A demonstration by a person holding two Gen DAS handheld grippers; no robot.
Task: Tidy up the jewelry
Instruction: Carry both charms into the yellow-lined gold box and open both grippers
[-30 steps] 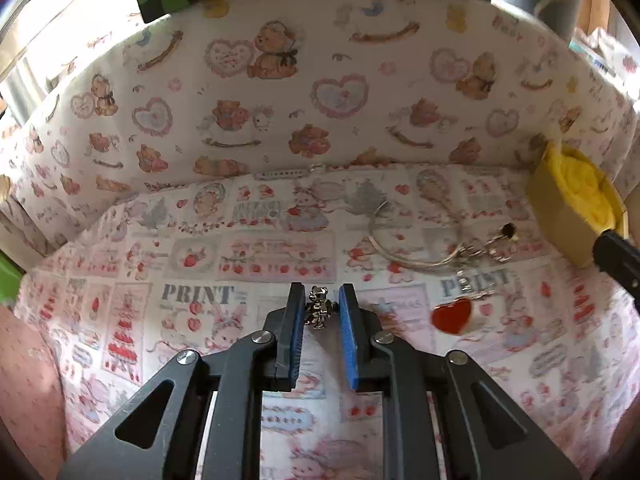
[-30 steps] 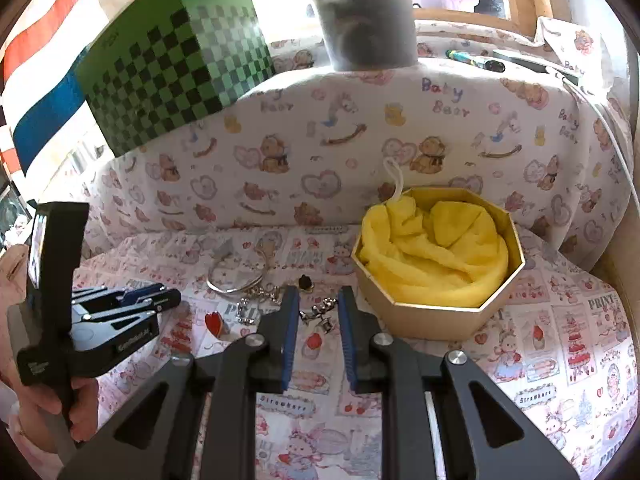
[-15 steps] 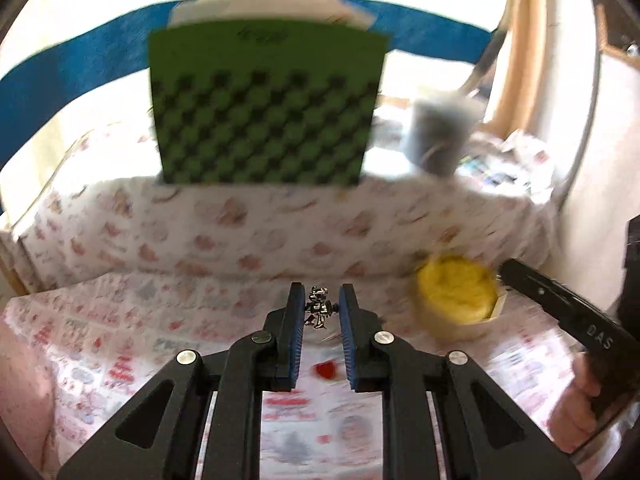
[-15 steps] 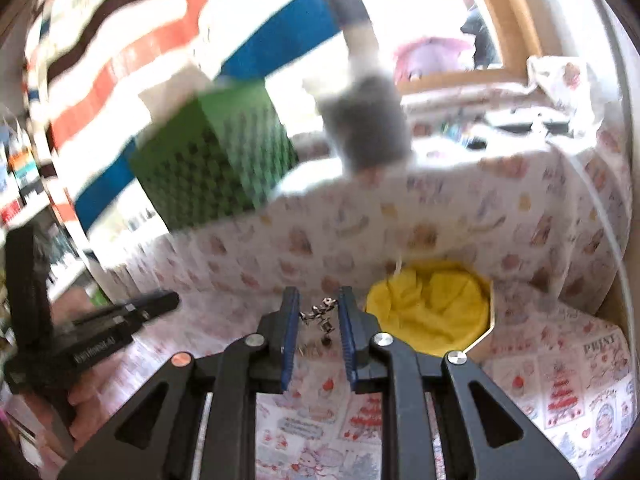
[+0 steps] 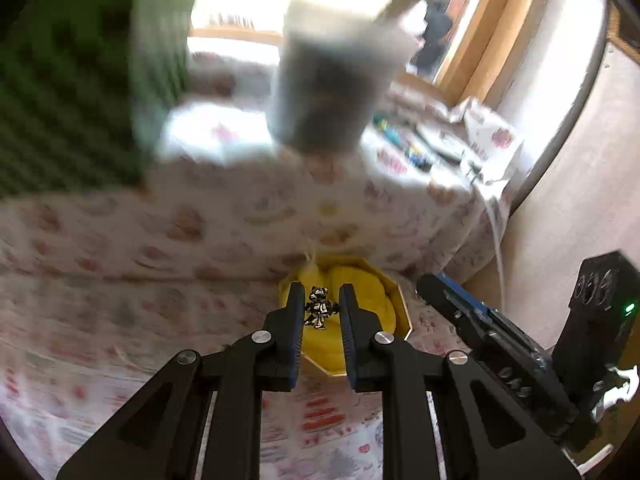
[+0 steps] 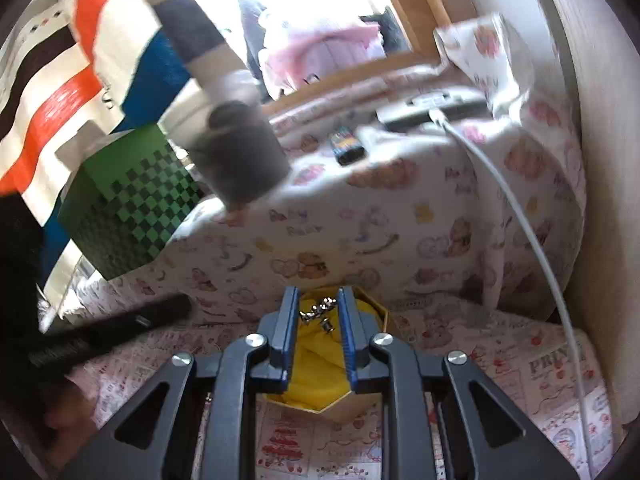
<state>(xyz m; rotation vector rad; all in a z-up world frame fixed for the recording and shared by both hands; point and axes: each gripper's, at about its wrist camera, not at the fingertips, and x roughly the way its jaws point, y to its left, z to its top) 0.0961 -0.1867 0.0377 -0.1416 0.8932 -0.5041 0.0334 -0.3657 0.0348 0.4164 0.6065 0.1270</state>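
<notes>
A small silver bear-shaped charm point(image 5: 318, 307) sits pinched between the blue pads of the left tongs point(image 5: 319, 304), low in the centre of the left wrist view, held in the air in front of the yellow cloth point(image 5: 360, 280) that fills an octagonal box point(image 5: 402, 300). In the right wrist view a second silver piece, a short chain with small studs point(image 6: 318, 312), is gripped between the pads of the right tongs point(image 6: 318, 312), also low centre and over the same yellow cloth point(image 6: 316, 364) in the box point(image 6: 344, 404). Both tongs are clenched on their pieces, and each shows in the other's view: the right tongs point(image 5: 480, 328) at the lower right of the left view, the left tongs point(image 6: 112, 332) as a dark blur at the lower left of the right view. The box stands on a worktop point(image 6: 520, 376) covered in pink printed fabric. Behind, at the upper left of the right view, are a green chequered box point(image 6: 128, 208) and a blurred grey cup point(image 6: 240, 160); a white cable point(image 6: 532, 248) runs down the right side.
</notes>
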